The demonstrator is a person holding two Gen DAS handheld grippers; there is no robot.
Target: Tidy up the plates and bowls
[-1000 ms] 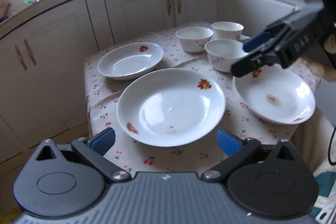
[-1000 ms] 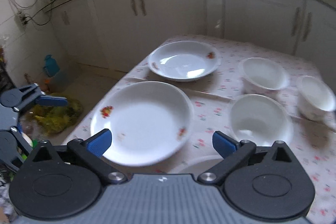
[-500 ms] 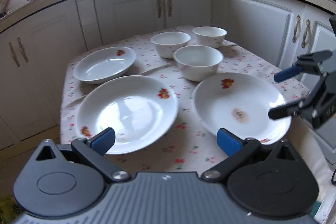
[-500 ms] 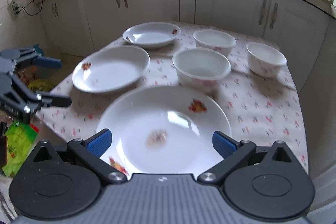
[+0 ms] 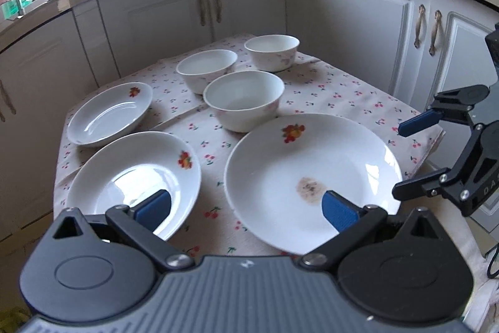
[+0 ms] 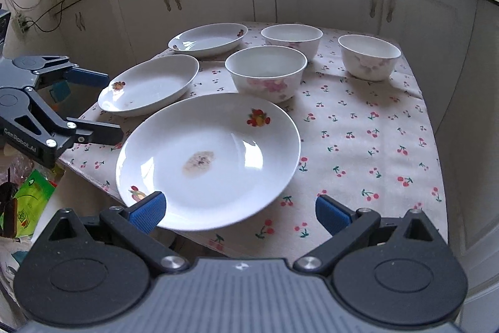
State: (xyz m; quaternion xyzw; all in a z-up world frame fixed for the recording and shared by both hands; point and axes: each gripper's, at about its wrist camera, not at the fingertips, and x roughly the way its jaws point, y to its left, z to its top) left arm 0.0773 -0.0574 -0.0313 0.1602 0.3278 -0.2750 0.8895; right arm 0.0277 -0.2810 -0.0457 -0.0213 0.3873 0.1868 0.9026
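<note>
Both jaws spread, nothing held: left gripper (image 5: 246,205), right gripper (image 6: 238,208). Nearest: large plate (image 6: 207,159), overhanging the near table edge; two plates (image 5: 134,180) left, three bowls (image 5: 243,103) far. Best pinched at that overhanging rim, lifted level.

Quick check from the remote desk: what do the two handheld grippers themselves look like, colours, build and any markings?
Both match: black linkage fingers tipped with blue ribbed pads, silver pivot screws, round black side housings, a ribbed grey body. The left gripper carries white "GenRobot.AI" lettering; the right gripper shows partial letters, "DA". A thin black cable loops beneath it.
</note>
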